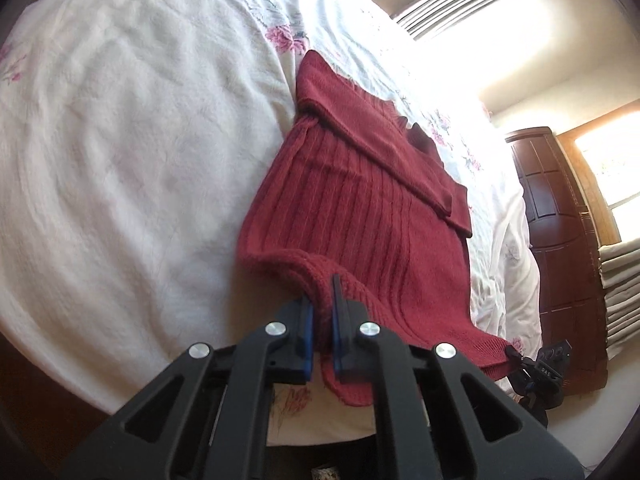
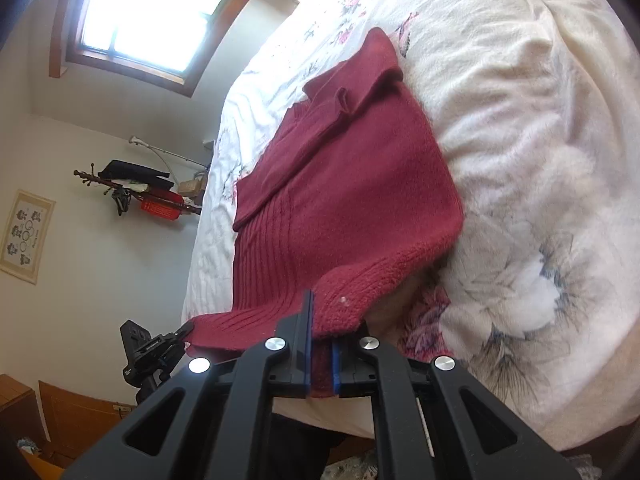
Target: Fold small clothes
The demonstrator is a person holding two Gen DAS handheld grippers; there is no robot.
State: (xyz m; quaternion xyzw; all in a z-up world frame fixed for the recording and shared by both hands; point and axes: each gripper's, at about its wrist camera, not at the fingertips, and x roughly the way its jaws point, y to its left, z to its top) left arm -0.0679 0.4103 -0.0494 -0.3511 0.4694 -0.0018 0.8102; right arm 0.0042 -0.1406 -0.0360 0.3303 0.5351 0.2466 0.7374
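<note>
A dark red knitted sweater (image 1: 360, 200) lies lengthwise on a white flowered bedspread (image 1: 140, 140), its sleeves folded across the body and its collar at the far end. My left gripper (image 1: 322, 296) is shut on one corner of the near hem, which bunches up between the blue pads. At the lower right, the right gripper (image 1: 516, 354) pinches the other hem corner. In the right wrist view the sweater (image 2: 348, 192) rises toward my right gripper (image 2: 322, 328), shut on the thick hem; the left gripper (image 2: 186, 330) holds the far corner at the bed's edge.
A dark wooden wardrobe (image 1: 560, 220) and a stack of folded linens (image 1: 620, 288) stand past the bed's right side. A bright window (image 2: 152, 12), a loaded coat rack (image 2: 140, 196) and a framed picture (image 2: 26, 236) are on the wall side. The bedspread (image 2: 520, 160) is rumpled.
</note>
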